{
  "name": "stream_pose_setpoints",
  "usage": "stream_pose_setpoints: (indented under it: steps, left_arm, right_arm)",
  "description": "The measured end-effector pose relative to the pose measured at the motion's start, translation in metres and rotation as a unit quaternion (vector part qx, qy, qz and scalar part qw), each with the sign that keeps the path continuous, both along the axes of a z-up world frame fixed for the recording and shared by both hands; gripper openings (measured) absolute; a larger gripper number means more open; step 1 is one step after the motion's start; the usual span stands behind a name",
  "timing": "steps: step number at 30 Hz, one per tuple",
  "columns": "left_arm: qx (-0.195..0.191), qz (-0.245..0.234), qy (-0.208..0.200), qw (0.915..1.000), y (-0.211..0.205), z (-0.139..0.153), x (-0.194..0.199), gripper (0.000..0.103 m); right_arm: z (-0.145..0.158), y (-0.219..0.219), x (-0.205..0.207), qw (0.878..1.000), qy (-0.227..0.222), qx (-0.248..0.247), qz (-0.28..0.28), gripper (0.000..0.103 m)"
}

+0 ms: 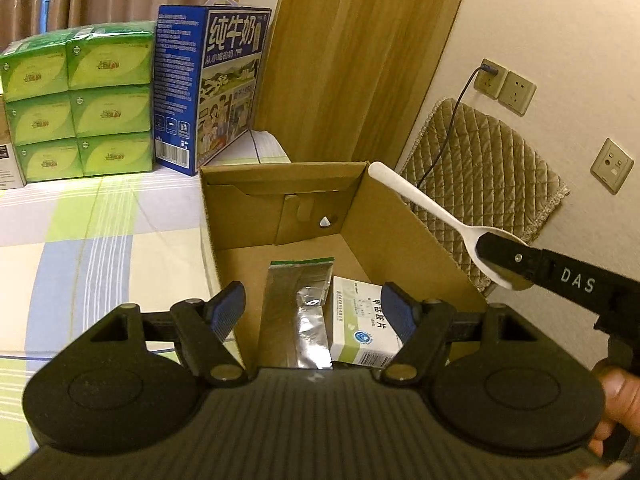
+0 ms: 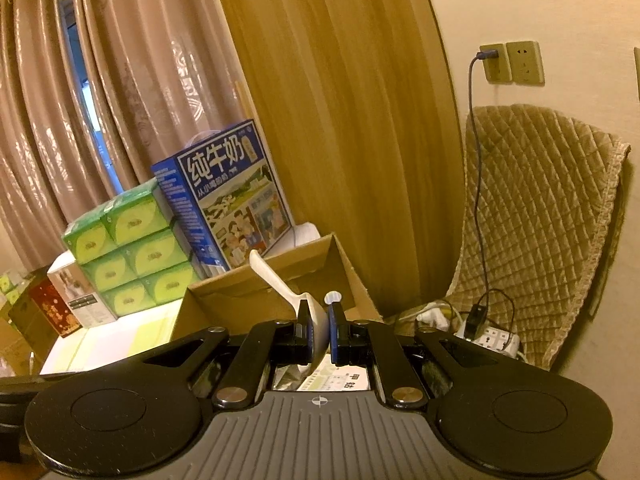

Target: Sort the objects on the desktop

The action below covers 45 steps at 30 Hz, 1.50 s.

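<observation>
An open cardboard box (image 1: 400, 224) sits on the checked cloth, seen from above in the left wrist view. Inside lie a silver foil packet (image 1: 294, 312) and a white-green medicine box (image 1: 362, 320). My left gripper (image 1: 316, 306) hovers over the box's near edge, open, with nothing between its blue pads. My right gripper (image 2: 319, 322) is shut on the bowl of a white plastic spoon (image 2: 276, 280); the handle points up and away. In the left wrist view that spoon (image 1: 420, 198) hangs over the box's right wall, held by the right gripper (image 1: 504, 266).
Stacked green tissue packs (image 1: 80, 104) and a blue milk carton (image 1: 208, 84) stand behind the box. A quilted cushion (image 2: 536, 220), wall sockets (image 2: 512, 62) and a power strip (image 2: 492, 338) lie to the right. A wooden panel (image 2: 340, 120) and curtains are behind.
</observation>
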<state>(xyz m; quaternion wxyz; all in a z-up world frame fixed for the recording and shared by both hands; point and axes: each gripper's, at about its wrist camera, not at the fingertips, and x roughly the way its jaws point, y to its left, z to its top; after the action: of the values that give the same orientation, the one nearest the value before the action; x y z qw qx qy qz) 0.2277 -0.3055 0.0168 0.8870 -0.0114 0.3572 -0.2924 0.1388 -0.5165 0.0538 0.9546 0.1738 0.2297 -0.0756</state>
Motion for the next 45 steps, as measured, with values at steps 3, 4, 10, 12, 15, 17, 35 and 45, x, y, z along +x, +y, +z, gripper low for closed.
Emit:
stream_pose_setpoints:
  steps: [3,4,10,12,15,17,35,45]
  left_arm:
    - [0.000,0.008,-0.003,1.0000,0.010,0.001,-0.001,0.071]
    - [-0.001,0.011,-0.003,0.9999,0.013,0.002,-0.001,0.071]
    - [0.001,0.024,-0.004,0.9997,0.034,0.003,-0.005,0.075]
    - [0.001,0.029,-0.005,0.9996,0.040,0.003,-0.008,0.078]
    - [0.001,0.033,-0.004,0.9995,0.048,0.002,-0.013,0.078]
    - [0.002,0.034,-0.003,0.9994,0.051,0.002,-0.017,0.081]
    - [0.008,0.046,-0.029,0.9985,0.062,0.033,-0.081,0.102]
    - [-0.006,0.061,-0.048,0.9970,0.069,0.057,-0.130,0.102]
  right_arm:
    - [0.001,0.001,0.002,1.000,-0.001,0.009,0.002,0.005]
    - [0.000,0.002,0.003,1.000,-0.001,0.016,0.006,0.005]
    - [-0.003,-0.003,0.005,0.997,-0.013,0.070,0.000,0.074]
    - [-0.002,-0.003,0.000,0.998,-0.016,0.059,-0.002,0.074]
    - [-0.003,-0.003,-0.008,0.999,-0.009,0.051,-0.002,0.074]
    - [-0.003,-0.002,-0.015,0.999,-0.007,0.044,-0.006,0.074]
    - [0.012,0.020,-0.087,0.999,0.029,-0.045,0.003,0.101]
    - [0.034,0.025,-0.129,0.997,0.041,-0.053,0.024,0.101]
